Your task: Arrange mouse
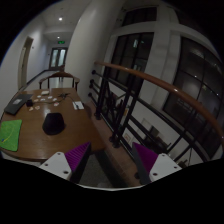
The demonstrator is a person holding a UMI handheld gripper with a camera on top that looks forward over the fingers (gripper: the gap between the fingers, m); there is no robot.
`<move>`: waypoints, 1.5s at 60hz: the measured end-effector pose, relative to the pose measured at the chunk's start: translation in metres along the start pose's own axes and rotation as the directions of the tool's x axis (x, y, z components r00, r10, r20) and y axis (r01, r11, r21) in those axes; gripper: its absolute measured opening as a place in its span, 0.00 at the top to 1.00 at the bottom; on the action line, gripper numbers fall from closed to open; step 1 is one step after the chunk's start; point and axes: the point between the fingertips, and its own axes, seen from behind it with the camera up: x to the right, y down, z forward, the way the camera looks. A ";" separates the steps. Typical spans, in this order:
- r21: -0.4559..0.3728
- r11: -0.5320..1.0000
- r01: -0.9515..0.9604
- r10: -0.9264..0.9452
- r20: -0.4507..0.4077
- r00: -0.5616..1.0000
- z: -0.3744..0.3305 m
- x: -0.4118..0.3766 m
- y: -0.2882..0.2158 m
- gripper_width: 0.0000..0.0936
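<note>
Gripper (113,160) held up in the air, jaws wide, nothing between them; 2 purple pads (78,155) face each other across a clear gap. Round wooden counter (45,138) sits ahead and to the left of the fingers, well apart from them. Dark mouse (53,123) lies near the middle of the counter, beyond the left finger, untouched. Green mat (10,133) on the counter's left edge, apart from the mouse. Small white items (78,104) near the far right rim, more small clutter (45,101) across the far side, too small to identify. Wooden chair (52,79) behind the counter. Right of the counter a black railing (128,105) with a wooden handrail (165,85) runs away along large dark windows (190,65). White walls, doorway (60,55) at the far end of the room, ceiling lights on.
</note>
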 end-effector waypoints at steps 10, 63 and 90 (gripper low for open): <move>0.015 1.000 -0.019 0.019 0.008 1.000 -0.006 -0.005 -0.007 0.11; -0.044 0.994 -0.099 0.107 0.261 0.960 0.118 -0.279 -0.042 0.12; -0.025 1.000 -0.015 0.021 0.268 0.963 0.158 -0.310 -0.063 0.64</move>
